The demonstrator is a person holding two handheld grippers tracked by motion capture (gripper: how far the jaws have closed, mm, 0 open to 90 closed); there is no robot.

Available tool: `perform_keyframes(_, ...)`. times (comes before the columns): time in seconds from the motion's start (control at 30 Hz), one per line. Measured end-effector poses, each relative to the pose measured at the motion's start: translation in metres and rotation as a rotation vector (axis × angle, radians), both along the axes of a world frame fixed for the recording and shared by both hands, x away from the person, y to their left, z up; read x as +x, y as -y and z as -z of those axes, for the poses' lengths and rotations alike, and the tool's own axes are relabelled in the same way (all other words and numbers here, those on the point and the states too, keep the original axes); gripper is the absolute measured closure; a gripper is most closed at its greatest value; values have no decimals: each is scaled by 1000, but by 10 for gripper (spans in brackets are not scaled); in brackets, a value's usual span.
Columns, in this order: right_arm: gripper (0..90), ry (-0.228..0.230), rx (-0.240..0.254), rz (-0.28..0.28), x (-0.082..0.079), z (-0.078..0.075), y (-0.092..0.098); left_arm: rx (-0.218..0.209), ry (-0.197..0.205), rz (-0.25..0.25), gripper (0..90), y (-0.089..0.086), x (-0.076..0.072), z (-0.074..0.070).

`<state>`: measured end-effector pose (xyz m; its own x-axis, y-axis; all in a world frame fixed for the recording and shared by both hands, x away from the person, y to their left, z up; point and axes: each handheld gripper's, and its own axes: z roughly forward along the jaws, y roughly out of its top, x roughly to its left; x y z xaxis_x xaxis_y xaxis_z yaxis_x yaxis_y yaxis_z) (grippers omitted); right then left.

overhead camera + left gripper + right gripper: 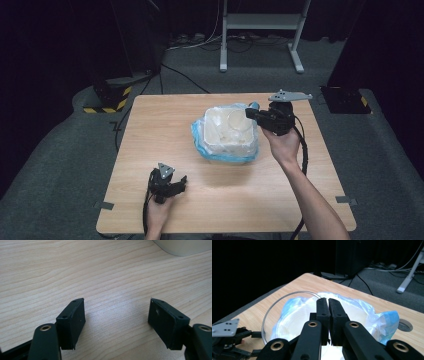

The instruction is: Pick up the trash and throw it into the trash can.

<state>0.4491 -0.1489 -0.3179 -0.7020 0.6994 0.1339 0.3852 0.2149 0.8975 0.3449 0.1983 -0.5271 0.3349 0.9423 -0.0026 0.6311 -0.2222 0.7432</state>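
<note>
Dark curtains and grey carpet ring the wooden table (150, 150), with a white stand's legs (260, 35) on the floor beyond its far edge. I take the white tub (227, 132) as my landmark: it sits near the middle of the table, wrapped in a clear bag with blue edging (200, 137) that spills out around its base.

My right gripper (328, 300) hangs over the tub's right rim, its grey plate (290, 95) on top. Its jaws are clenched on the rim of a clear glass dish (282, 298), which tilts above the tub's opening; through the right gripper view I see the bag's blue folds behind and under the dish.

My left gripper (183, 182) rests low on the table, toward my side of the tub and to its left, well apart from it. Its jaws stand wide, released, with bare wood grain between them, and a pale curved edge, probably the tub, shows at the top right of the left gripper view.
</note>
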Motion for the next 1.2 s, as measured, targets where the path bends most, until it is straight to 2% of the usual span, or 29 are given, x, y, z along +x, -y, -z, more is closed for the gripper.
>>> perform_keyframes(0.6, 871, -30, -9, 26, 18, 21, -10, -2, 0, 1, 294, 0, 0, 0)
perform_keyframes(1.2, 868, -66, -40, 41, 30, 31, -17, -2, 2, 0, 294, 0, 0, 0)
